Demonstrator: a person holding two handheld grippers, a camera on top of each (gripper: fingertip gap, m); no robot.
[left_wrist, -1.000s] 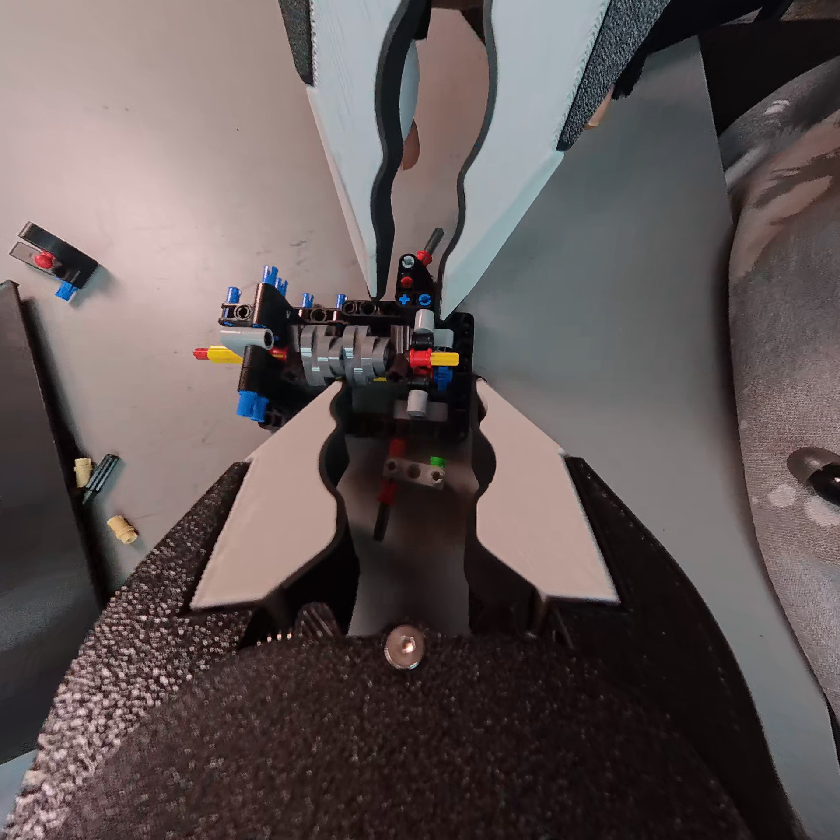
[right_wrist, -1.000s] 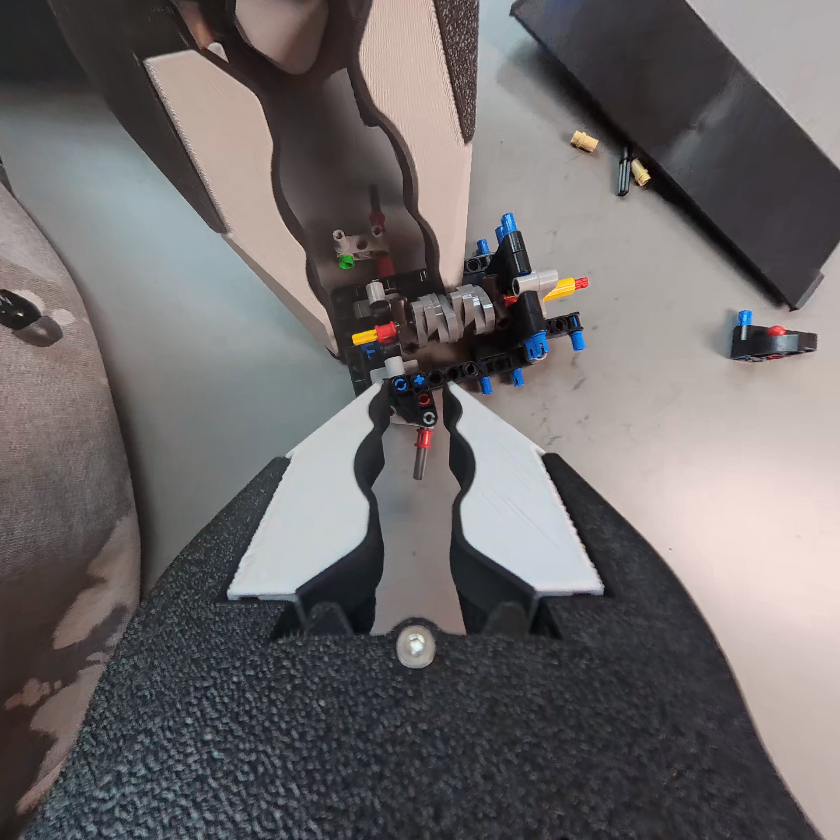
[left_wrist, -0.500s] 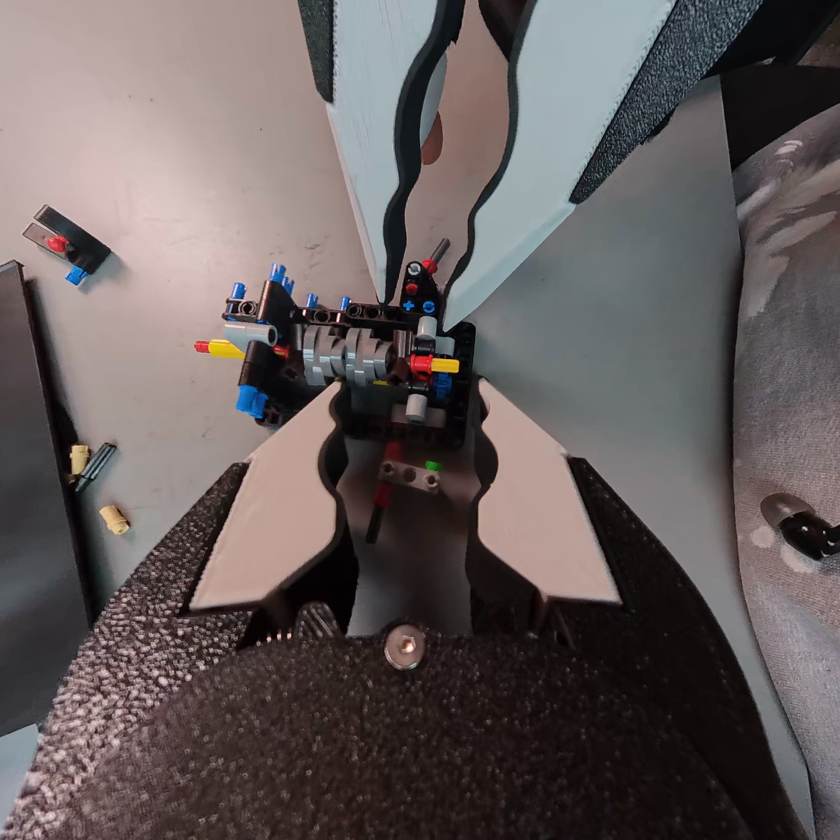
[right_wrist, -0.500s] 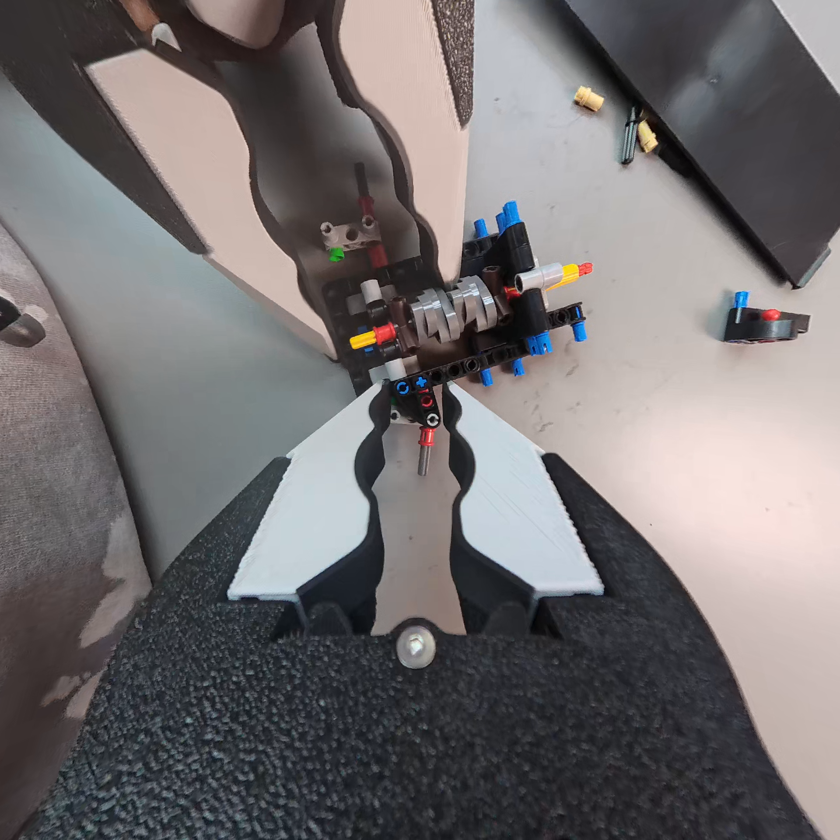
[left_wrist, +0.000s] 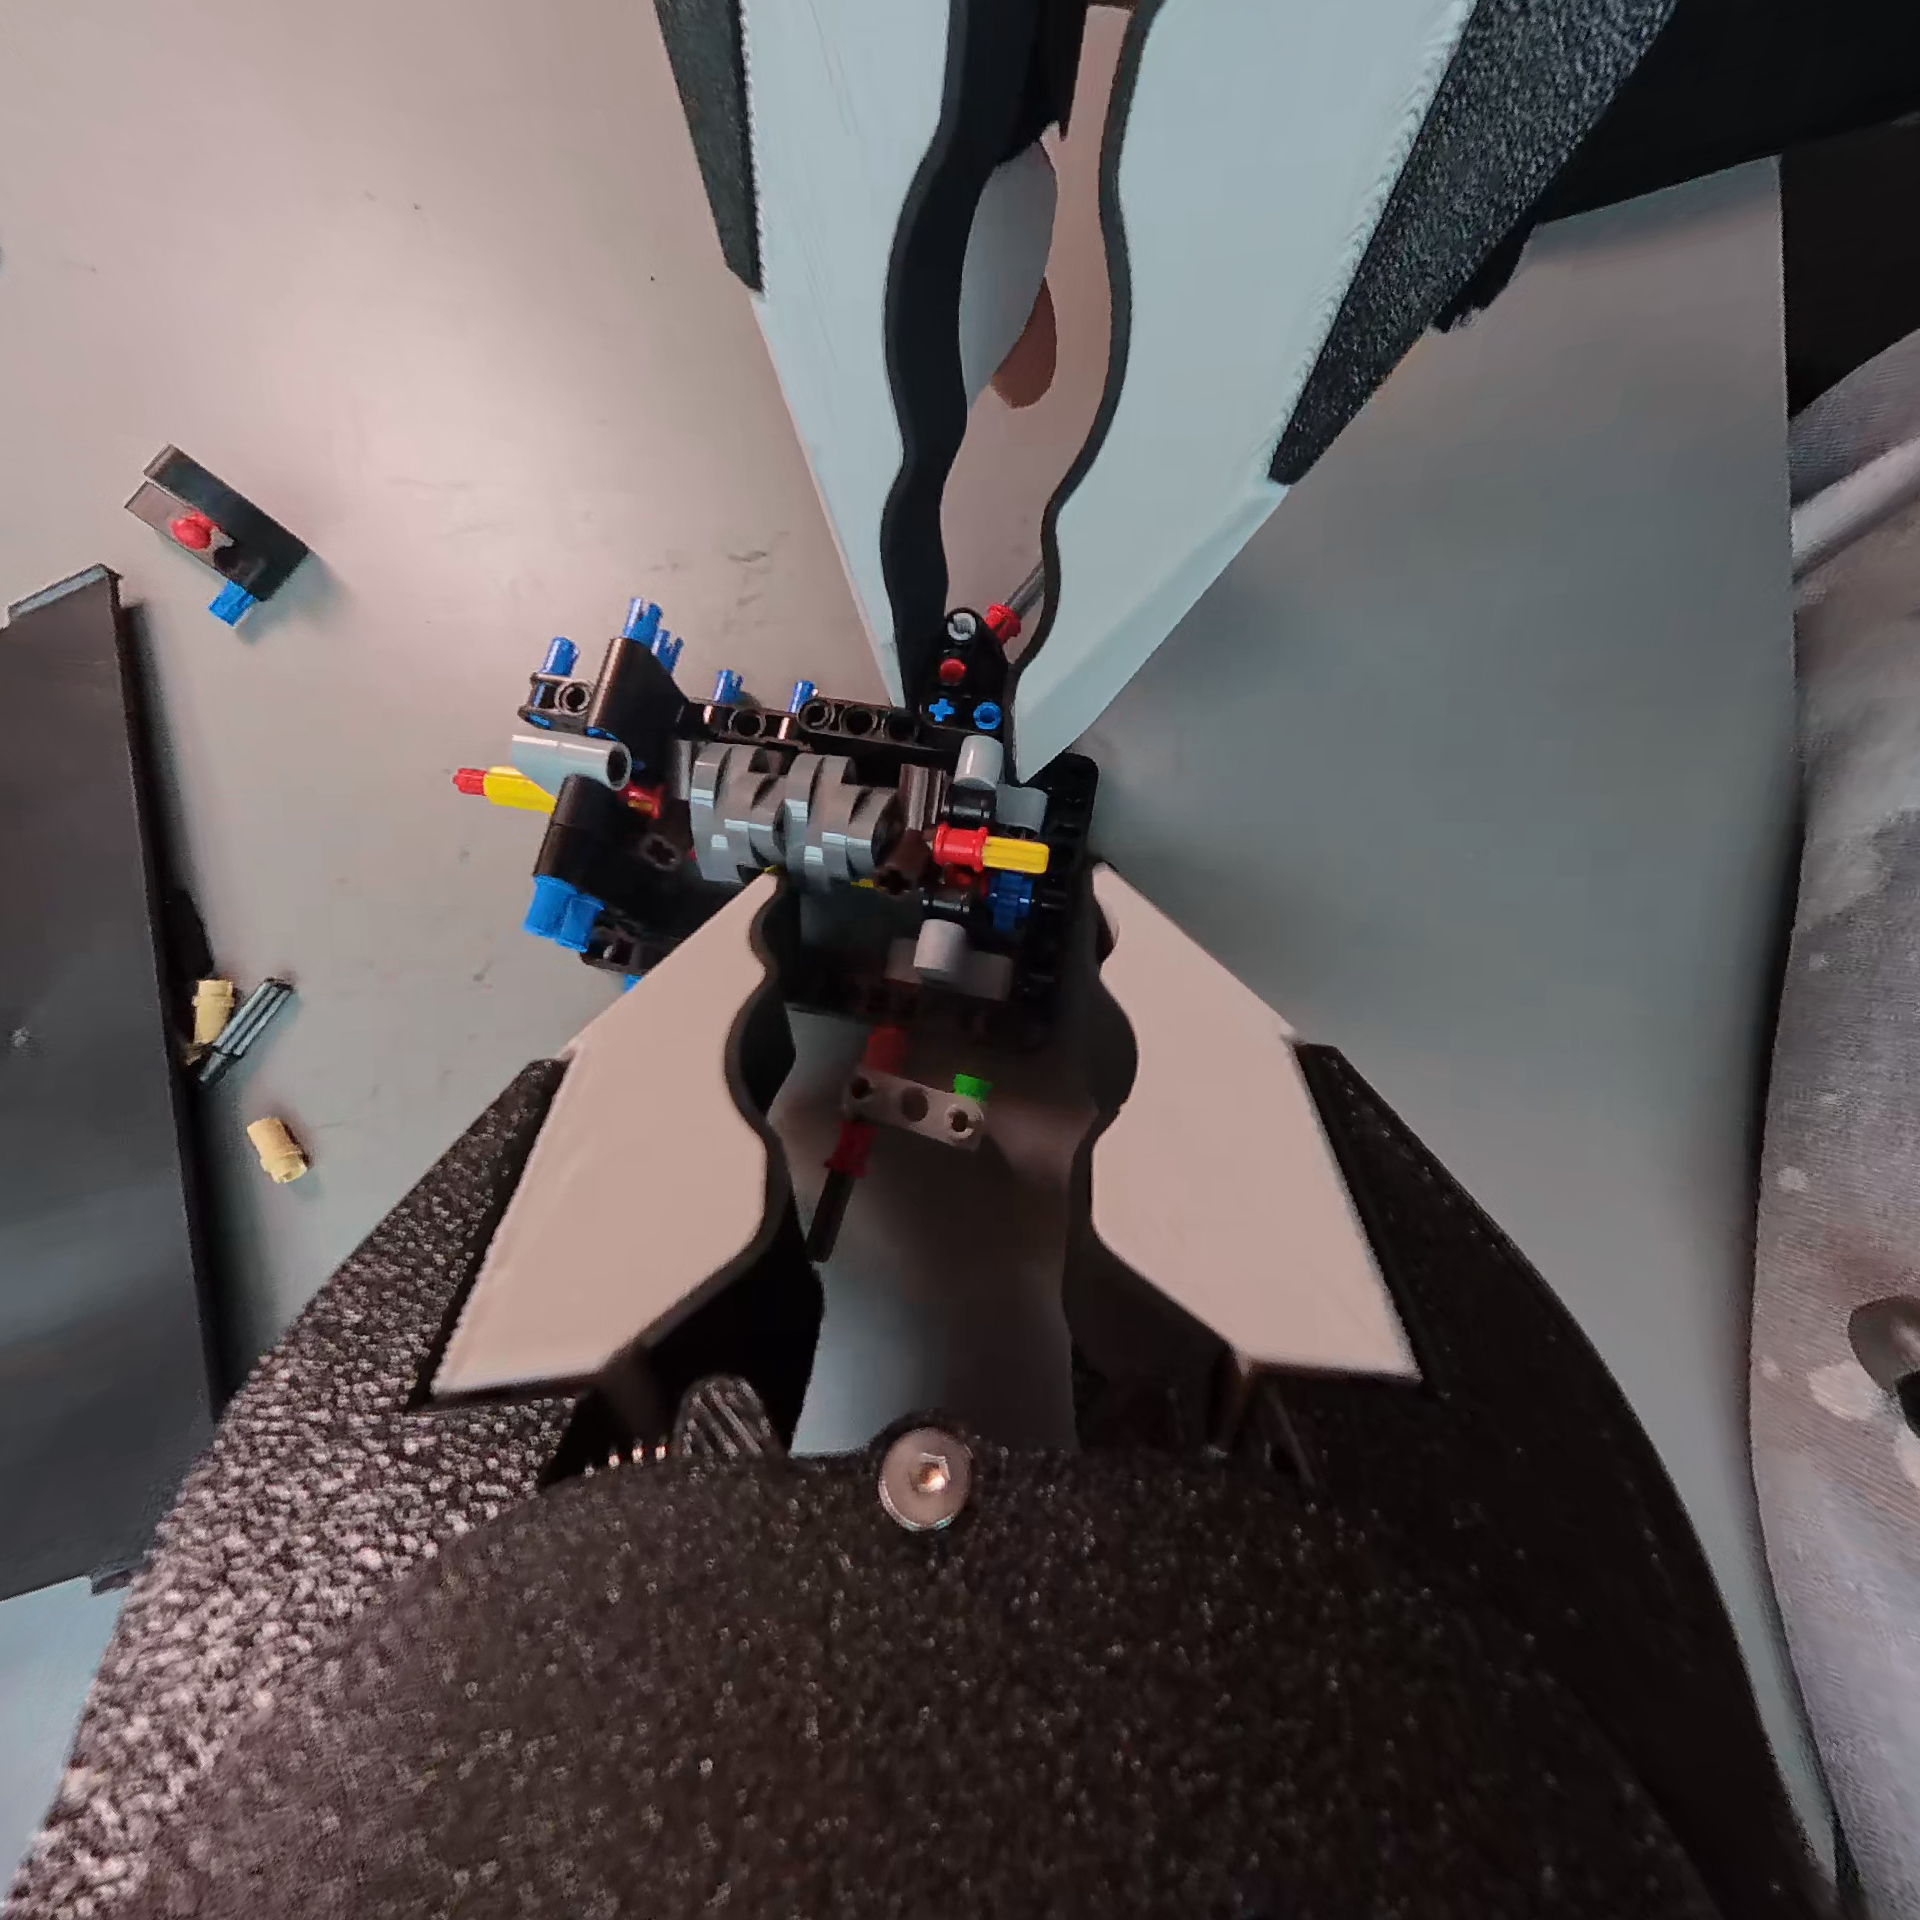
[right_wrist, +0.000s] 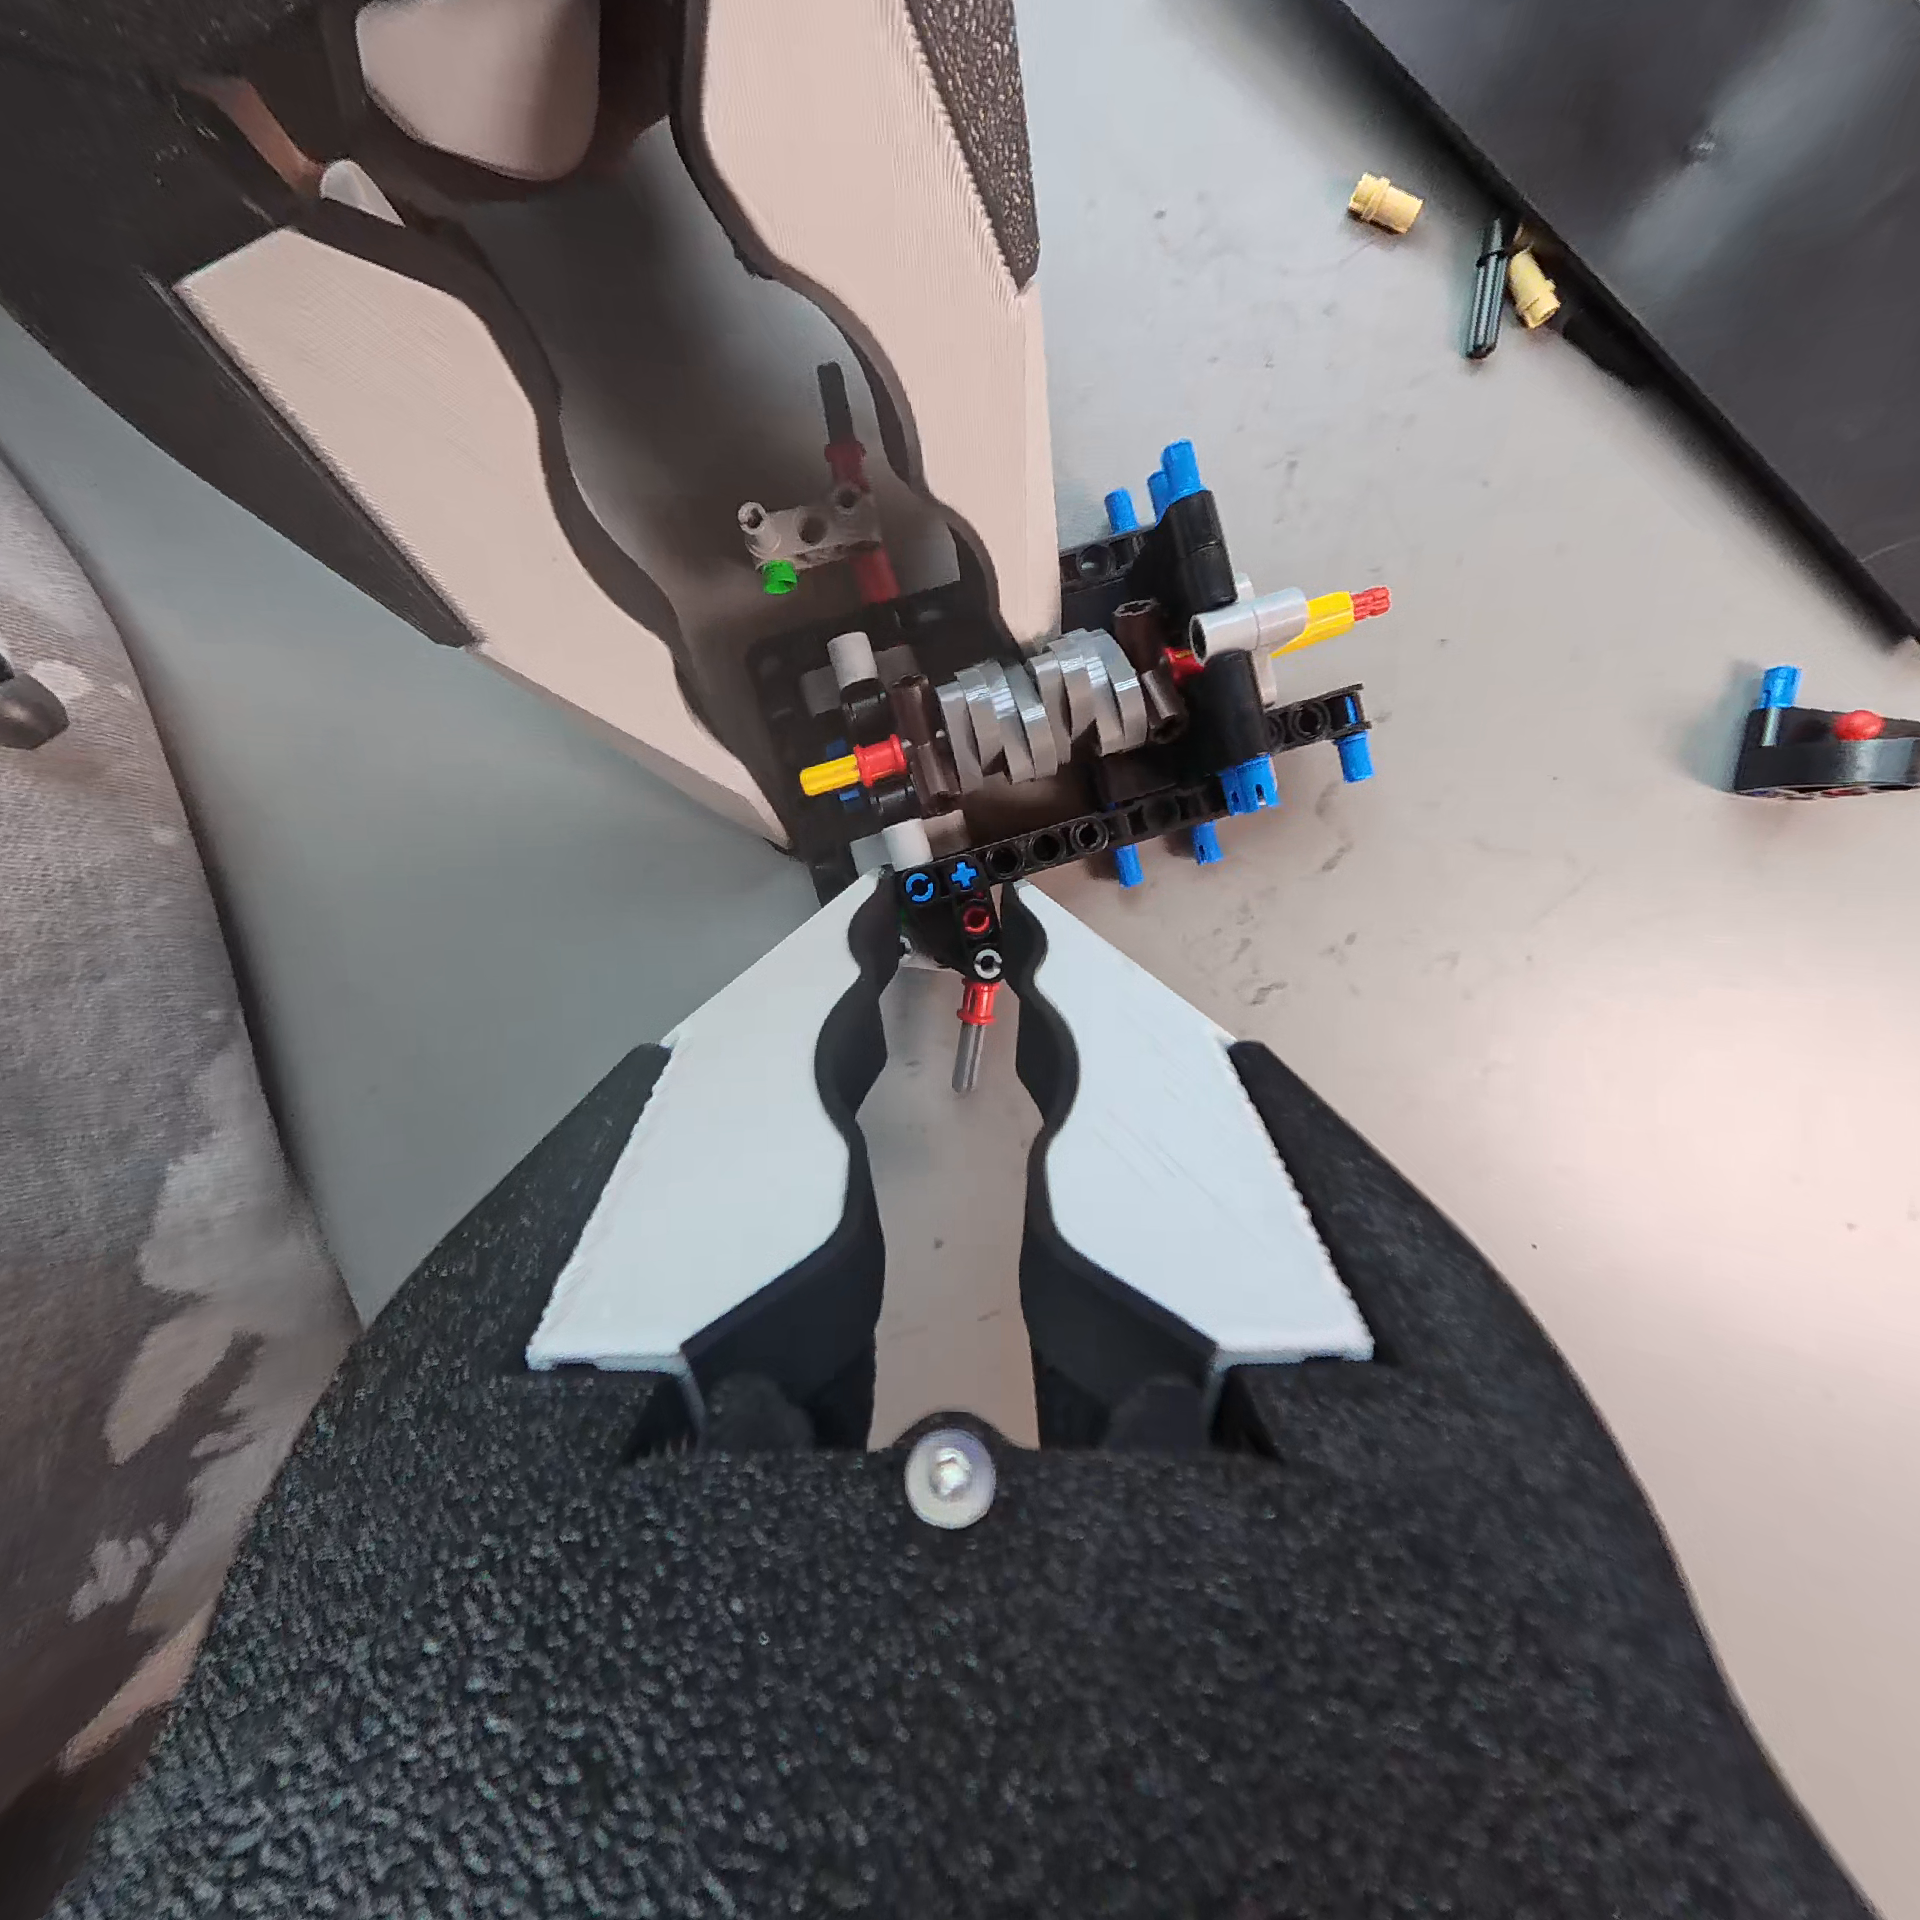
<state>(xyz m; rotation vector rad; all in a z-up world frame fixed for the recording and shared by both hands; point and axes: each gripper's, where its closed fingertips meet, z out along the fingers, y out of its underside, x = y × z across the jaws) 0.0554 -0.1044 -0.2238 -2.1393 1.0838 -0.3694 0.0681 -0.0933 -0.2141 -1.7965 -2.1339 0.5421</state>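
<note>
A toy-brick assembly (left_wrist: 790, 821) of black beams, a grey worm gear, blue pins and yellow and red axles rests on the table (left_wrist: 416, 312). My left gripper (left_wrist: 932, 894) is shut on its black end frame. A grey beam with a green pin and a red axle (left_wrist: 914, 1107) sticks back between the left fingers. My right gripper (right_wrist: 951, 894) faces it and is shut on a small black angled piece (right_wrist: 961, 930) joined to the assembly's (right_wrist: 1039, 717) long beam. A red bush and a grey axle hang from that piece. The piece also shows in the left wrist view (left_wrist: 966, 670).
A loose black piece with a red and a blue pin (left_wrist: 218, 530) (right_wrist: 1829, 753) lies apart. Tan pins (left_wrist: 275, 1148) (right_wrist: 1387, 203) and a black axle (left_wrist: 244, 1029) (right_wrist: 1488, 286) lie beside a black panel (left_wrist: 73, 1039) (right_wrist: 1662, 208). Mottled grey cloth (left_wrist: 1849, 935) (right_wrist: 104, 1039) borders the other side. My two grippers' fingertips are within a few centimetres of each other. The black axle (left_wrist: 244, 1029) sits 11 cm or so from the ends of my left fingers. The right camera catches it too, in the right wrist view (right_wrist: 1491, 291).
Both grippers keep their holds. The two grippers and the assembly have shifted and turned slightly over the table, so the loose parts sit a little differently in both views.
</note>
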